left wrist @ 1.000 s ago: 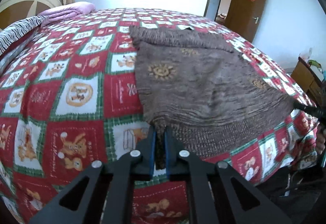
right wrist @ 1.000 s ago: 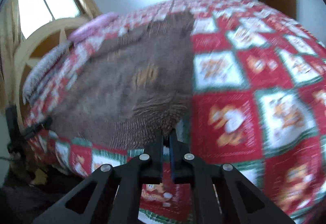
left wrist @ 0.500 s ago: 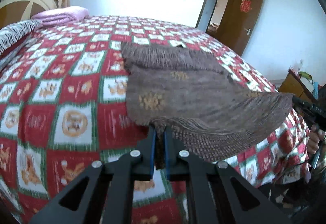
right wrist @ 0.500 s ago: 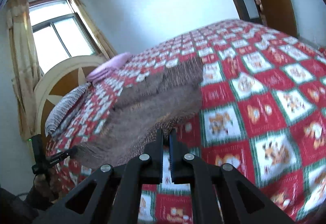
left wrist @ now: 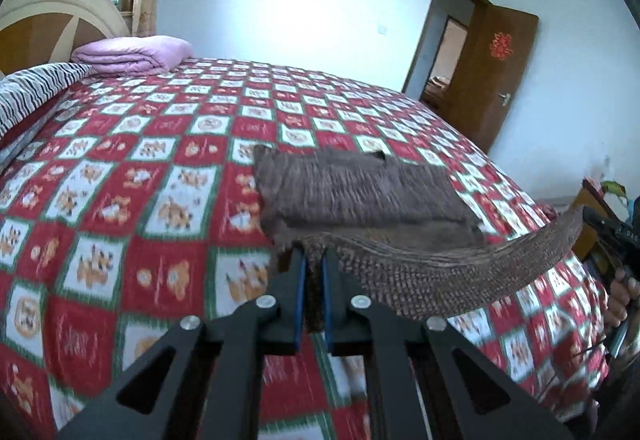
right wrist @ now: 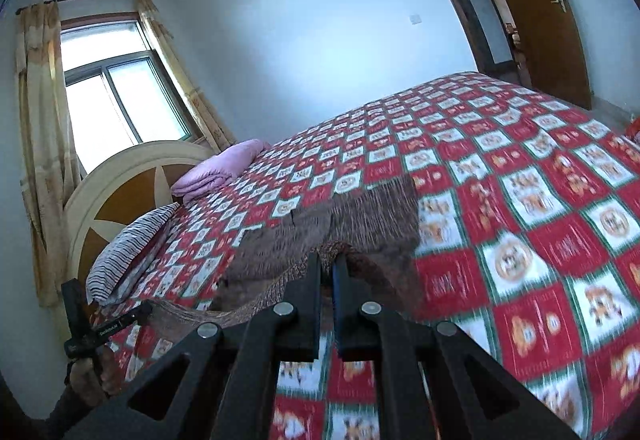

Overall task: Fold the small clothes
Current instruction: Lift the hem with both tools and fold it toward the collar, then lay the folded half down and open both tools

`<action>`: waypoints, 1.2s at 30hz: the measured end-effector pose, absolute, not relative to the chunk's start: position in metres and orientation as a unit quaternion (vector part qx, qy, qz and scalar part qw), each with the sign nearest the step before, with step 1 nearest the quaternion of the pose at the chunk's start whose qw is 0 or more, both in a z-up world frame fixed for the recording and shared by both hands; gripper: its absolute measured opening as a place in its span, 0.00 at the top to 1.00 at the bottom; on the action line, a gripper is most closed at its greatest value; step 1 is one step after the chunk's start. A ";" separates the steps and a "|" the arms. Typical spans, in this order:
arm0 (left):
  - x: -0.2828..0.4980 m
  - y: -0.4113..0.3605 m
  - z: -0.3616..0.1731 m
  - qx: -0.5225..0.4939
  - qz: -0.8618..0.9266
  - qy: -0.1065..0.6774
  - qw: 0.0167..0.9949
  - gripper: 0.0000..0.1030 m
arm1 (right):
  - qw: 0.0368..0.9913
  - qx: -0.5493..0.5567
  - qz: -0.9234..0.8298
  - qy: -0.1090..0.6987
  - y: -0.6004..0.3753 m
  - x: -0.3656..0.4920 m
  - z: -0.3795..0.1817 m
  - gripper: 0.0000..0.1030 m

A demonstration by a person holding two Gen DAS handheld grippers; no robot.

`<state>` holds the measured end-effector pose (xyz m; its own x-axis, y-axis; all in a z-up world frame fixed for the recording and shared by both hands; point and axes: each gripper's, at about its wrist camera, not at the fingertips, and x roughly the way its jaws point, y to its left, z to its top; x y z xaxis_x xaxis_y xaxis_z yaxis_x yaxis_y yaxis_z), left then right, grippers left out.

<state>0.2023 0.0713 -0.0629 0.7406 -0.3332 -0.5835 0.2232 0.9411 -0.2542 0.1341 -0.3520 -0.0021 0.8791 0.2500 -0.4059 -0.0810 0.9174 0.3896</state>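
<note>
Grippers (left wrist: pixel 314 260) (right wrist: pixel 329 264) pinch brown knit sweater's (left wrist: pixel 360 196) ribbed hem, apparently lifted, sagging between.

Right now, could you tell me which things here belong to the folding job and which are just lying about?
In the job:
brown knitted garment
left tool, gripping its hem
right tool, gripping its hem

Lying about:
pink folded blanket
striped pillow
patterned bedspread
</note>
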 end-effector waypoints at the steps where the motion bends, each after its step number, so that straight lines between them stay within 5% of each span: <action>1: 0.210 0.072 -0.061 -0.085 -0.148 0.325 0.930 0.93 | 0.952 0.182 0.086 0.230 -0.351 0.140 0.000 0.96; 16: 0.348 0.037 -0.042 -0.023 -0.119 0.316 0.941 0.93 | 0.952 0.159 0.056 0.255 -0.363 0.295 0.020 0.96; 24: 0.429 0.020 -0.119 0.019 -0.076 0.388 0.918 0.93 | 0.927 0.169 0.033 0.333 -0.364 0.409 -0.045 0.96; 30: 0.433 0.010 -0.141 0.064 -0.054 0.403 0.912 0.83 | 0.905 0.133 -0.011 0.403 -0.357 0.472 -0.103 0.91; 31: 0.422 0.010 -0.137 0.084 -0.055 0.393 0.914 0.75 | 0.906 0.107 -0.020 0.409 -0.352 0.471 -0.105 0.87; 32: 0.415 0.008 -0.135 0.103 -0.053 0.384 0.916 0.66 | 0.907 0.085 -0.019 0.411 -0.348 0.466 -0.104 0.68; 33: 0.403 0.008 -0.132 0.118 -0.058 0.373 0.919 0.42 | 0.909 0.061 -0.016 0.413 -0.344 0.460 -0.103 0.44; 34: 0.392 0.008 -0.131 0.131 -0.069 0.364 0.920 0.18 | 0.911 0.033 -0.010 0.412 -0.338 0.451 -0.102 0.34; 36: 0.375 0.003 -0.136 0.180 -0.066 0.350 0.917 0.09 | 0.915 -0.041 0.006 0.400 -0.319 0.430 -0.103 0.24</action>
